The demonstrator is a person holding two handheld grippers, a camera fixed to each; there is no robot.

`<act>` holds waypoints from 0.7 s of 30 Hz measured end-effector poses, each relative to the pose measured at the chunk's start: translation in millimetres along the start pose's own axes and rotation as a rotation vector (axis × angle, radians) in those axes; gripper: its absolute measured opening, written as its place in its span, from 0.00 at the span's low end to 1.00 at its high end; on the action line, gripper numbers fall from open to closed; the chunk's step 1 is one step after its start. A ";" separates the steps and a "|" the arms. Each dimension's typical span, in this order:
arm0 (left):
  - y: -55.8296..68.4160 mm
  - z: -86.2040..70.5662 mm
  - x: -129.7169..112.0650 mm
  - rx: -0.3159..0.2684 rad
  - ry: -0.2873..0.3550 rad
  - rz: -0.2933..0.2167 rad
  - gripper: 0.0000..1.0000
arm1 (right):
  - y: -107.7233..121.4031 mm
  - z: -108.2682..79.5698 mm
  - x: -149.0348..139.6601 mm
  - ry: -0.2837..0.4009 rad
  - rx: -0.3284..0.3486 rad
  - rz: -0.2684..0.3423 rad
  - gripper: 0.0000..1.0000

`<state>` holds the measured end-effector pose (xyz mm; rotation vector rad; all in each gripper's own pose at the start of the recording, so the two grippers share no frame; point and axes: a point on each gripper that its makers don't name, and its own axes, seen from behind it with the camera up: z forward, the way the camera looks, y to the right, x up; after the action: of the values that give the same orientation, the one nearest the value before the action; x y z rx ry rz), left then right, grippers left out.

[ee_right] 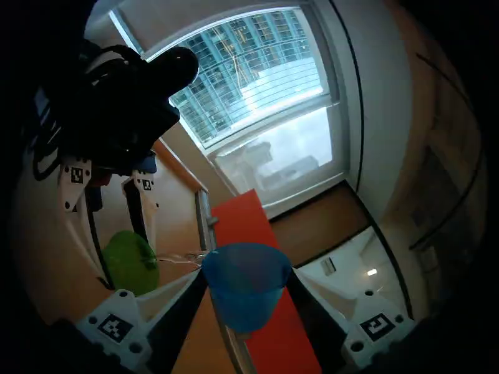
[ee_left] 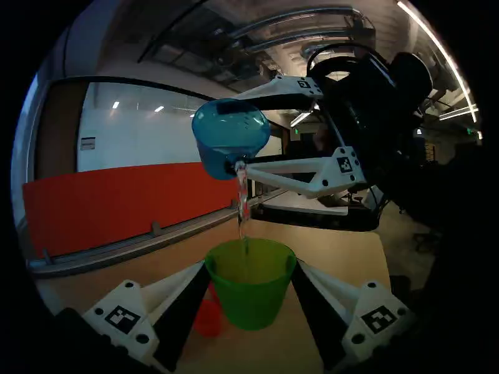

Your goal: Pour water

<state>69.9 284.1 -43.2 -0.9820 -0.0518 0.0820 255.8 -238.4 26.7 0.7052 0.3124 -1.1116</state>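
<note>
Tilted cup point(ee_left: 229, 137) above upright cup point(ee_left: 251, 293); small cup point(ee_left: 209, 318) just beside, table point(ee_left: 337, 246) beneath

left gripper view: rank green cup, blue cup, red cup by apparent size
1. green cup, largest, though nearest the camera.
2. blue cup, slightly smaller, farther off, so real sizes may match.
3. red cup, smallest showing, partly hidden behind the green cup.

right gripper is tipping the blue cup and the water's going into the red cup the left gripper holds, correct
Not quite: the water falls into a green cup, not a red one. The left gripper view shows the stream from the tipped blue cup in the right gripper landing in it, between the fingers of the left gripper.
</note>
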 end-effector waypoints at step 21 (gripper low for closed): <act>-0.3 3.8 0.0 0.004 -0.005 0.009 0.87 | 3.1 -3.7 -1.6 0.001 -0.037 -0.067 0.91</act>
<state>69.6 287.1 -40.8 -0.9778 -0.0519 0.0932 258.2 -234.1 25.9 0.6662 0.3586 -1.1662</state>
